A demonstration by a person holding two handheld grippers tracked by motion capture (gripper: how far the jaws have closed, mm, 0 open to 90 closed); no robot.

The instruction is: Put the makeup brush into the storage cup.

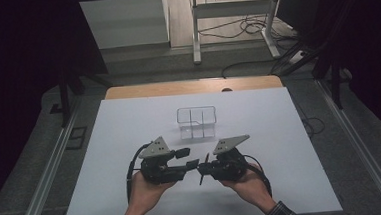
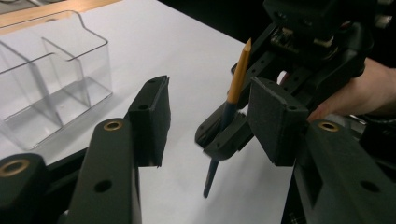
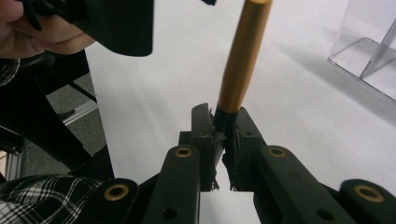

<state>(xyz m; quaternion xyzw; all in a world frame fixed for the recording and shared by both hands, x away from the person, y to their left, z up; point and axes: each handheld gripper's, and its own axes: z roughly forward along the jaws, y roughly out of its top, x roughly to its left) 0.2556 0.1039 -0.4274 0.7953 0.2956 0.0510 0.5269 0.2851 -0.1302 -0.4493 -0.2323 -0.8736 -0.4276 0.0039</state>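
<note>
The pen (image 2: 238, 79) — orange upper barrel, dark lower part — stands nearly upright above the white tabletop (image 1: 129, 121), toward the middle of its near edge, its dark lower end hanging just off the sheet. The right gripper (image 3: 223, 128) has its jaws clamped together on the dark section just under the orange, so both ends stick out free. The pen's long axis runs up and down, tilted a little, and it sits directly in the gap ahead of the left gripper (image 2: 208, 119), whose jaws stand wide apart and hold nothing. That left gripper is the nearer free one — a handover looks likely, with its pads closing across the barrel. The clear divided box (image 1: 196, 121) stands beyond both grippers, toward the far edge, well apart from the pen.
</note>
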